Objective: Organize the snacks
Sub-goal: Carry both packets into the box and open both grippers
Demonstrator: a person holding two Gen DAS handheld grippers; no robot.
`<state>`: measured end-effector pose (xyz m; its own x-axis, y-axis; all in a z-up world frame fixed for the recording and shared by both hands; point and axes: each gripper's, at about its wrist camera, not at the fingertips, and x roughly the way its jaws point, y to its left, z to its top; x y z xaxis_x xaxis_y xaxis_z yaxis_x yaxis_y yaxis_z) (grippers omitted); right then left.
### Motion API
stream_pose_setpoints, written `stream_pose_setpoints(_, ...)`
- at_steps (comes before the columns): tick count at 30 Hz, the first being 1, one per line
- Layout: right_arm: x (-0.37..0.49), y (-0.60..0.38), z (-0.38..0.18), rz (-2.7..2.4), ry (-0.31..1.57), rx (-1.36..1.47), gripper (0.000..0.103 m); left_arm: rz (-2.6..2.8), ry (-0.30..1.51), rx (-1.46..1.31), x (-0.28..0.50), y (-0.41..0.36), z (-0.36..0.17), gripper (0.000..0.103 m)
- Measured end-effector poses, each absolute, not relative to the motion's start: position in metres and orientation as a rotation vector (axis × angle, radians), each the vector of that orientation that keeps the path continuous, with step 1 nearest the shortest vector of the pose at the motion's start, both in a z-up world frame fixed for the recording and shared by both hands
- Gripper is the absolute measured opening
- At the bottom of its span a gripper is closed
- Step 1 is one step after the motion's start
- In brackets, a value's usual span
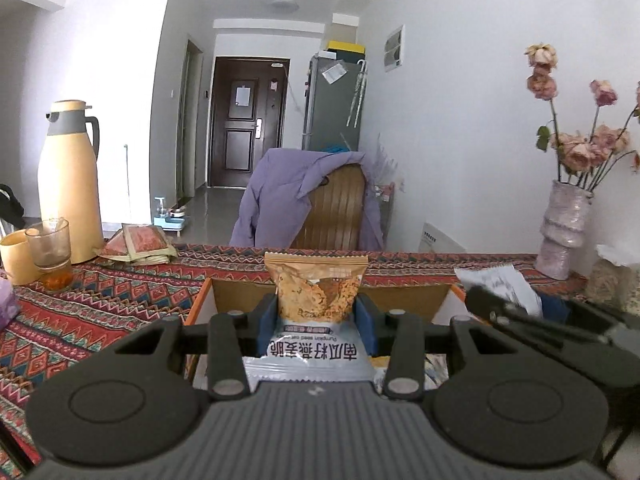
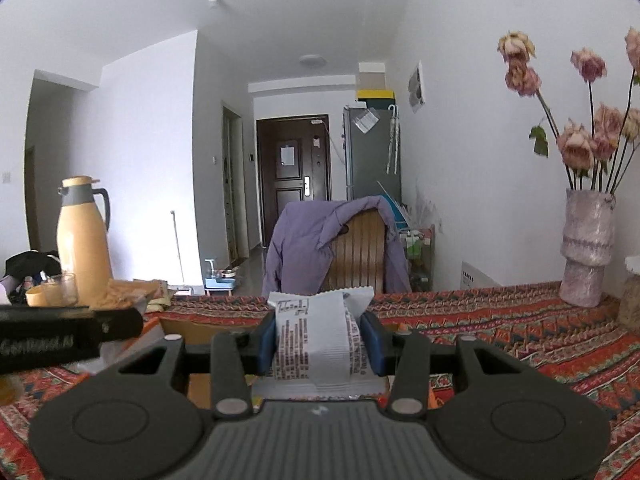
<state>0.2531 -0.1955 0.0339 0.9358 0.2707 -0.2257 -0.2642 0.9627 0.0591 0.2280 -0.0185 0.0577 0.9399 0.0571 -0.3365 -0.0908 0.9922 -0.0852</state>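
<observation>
Left gripper (image 1: 317, 316) jaws clamped, right gripper (image 2: 319, 342) jaws clamped

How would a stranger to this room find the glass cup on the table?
Start at the tall yellow thermos jug standing at the left end of the patterned tablecloth. Right beside its base stands the glass cup. Unlike the opaque yellow cup beside it, it is transparent, with amber liquid at its bottom.

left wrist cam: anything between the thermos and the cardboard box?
Yes. In the left wrist view, a stack of red flat packets lies on the patterned tablecloth between thermos and box.
</observation>
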Motion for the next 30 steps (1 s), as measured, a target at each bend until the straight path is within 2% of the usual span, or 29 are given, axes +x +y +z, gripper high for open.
stream_pose_setpoints(11,0.268,-0.189,0.0,0.275,0.29,-0.017,0.043,0.084,0.362,-0.076,0.246,-0.009,0.022,0.043)
stream_pose_setpoints(14,0.268,-0.188,-0.002,0.279,0.301,-0.02,0.044,0.085,0.359,-0.083,0.245,-0.008,0.021,0.045)
stream_pose_setpoints(15,0.267,-0.187,-0.002,0.279,0.301,-0.02,0.044,0.085,0.357,-0.087,0.245,-0.007,0.021,0.05)
stream_pose_setpoints(16,0.267,-0.188,-0.002,0.277,0.3,-0.018,0.046,0.082,0.354,-0.095,0.244,-0.005,0.021,0.054)
stream_pose_setpoints(18,0.267,-0.188,-0.002,0.275,0.304,-0.01,0.061,0.092,0.342,-0.111,0.242,-0.001,0.022,0.076)
stream_pose_setpoints(20,0.267,-0.193,-0.001,0.275,0.302,0.004,0.084,0.106,0.321,-0.127,0.238,0.003,0.024,0.086)
stream_pose_setpoints(21,0.267,-0.194,-0.001,0.273,0.3,0.01,0.088,0.11,0.315,-0.138,0.237,0.005,0.025,0.095)
stream_pose_setpoints(23,0.265,-0.195,-0.002,0.269,0.299,0.018,0.103,0.13,0.295,-0.157,0.234,0.008,0.026,0.103)
stream_pose_setpoints(30,0.266,-0.191,-0.006,0.258,0.306,-0.009,0.103,0.154,0.314,-0.167,0.238,0.012,0.023,0.103)
